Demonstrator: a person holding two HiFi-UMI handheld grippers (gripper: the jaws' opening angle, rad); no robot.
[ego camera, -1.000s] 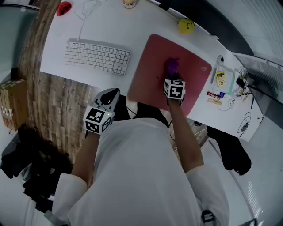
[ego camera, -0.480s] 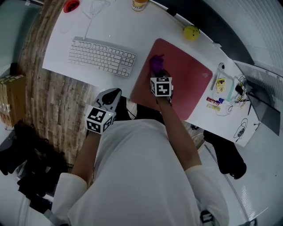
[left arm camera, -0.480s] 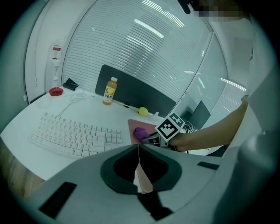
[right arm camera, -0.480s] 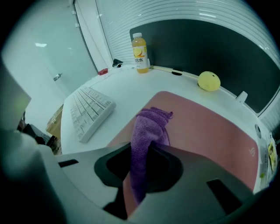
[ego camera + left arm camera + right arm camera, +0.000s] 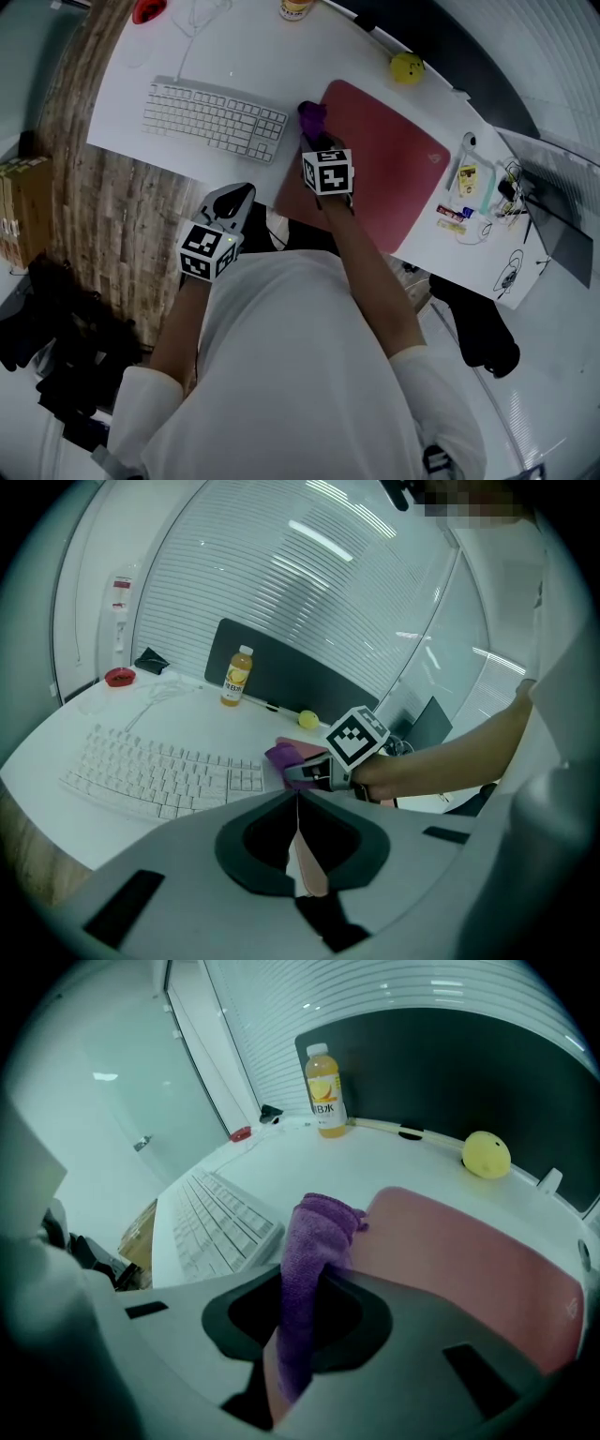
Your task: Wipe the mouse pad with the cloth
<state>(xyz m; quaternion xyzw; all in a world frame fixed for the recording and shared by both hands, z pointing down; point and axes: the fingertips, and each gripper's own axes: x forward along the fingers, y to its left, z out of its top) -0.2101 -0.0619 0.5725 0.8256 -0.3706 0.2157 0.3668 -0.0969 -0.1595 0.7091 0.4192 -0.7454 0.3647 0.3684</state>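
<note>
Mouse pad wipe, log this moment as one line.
right gripper: shut on cloth | cloth: on mouse pad edge beside keyboard | left gripper: shut, empty

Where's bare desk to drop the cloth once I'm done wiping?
Widest free patch: white desk behind the keyboard, between its cable and the bottle. The mouse pad right of the cloth is bare too. Crowded: the desk end beyond the pad, with packets and wires.
</note>
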